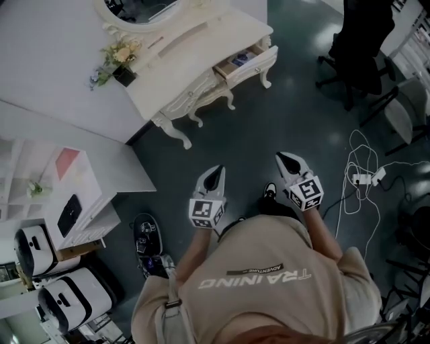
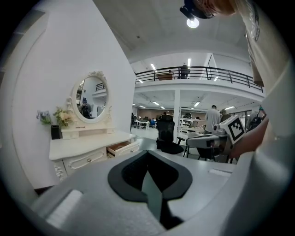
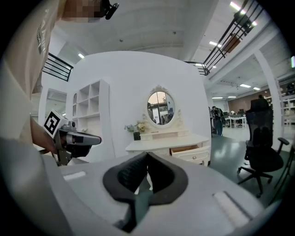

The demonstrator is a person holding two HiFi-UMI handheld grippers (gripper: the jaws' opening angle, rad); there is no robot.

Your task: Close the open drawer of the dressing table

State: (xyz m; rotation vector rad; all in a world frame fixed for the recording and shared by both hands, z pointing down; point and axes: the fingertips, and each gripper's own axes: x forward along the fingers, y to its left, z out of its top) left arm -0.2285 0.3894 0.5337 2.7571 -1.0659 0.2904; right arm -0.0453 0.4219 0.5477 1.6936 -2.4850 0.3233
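Observation:
The white dressing table (image 1: 181, 60) stands against the wall well ahead of me. Its right-hand drawer (image 1: 246, 62) is pulled out, with something blue inside. Both grippers are held at waist height, far short of the table and touching nothing. My left gripper (image 1: 216, 170) has its jaws together, and so does my right gripper (image 1: 283, 157). In the left gripper view the open drawer (image 2: 123, 147) shows beyond the shut left gripper (image 2: 147, 153). The right gripper view shows the drawer (image 3: 190, 150) past the shut right gripper (image 3: 147, 155).
A black office chair (image 1: 356, 40) stands right of the table. White cables and a power strip (image 1: 366, 178) lie on the dark floor at the right. A white shelf unit (image 1: 64, 195) and white devices (image 1: 67, 295) fill the left. A flower vase (image 1: 121, 64) and an oval mirror (image 1: 138, 10) sit on the table.

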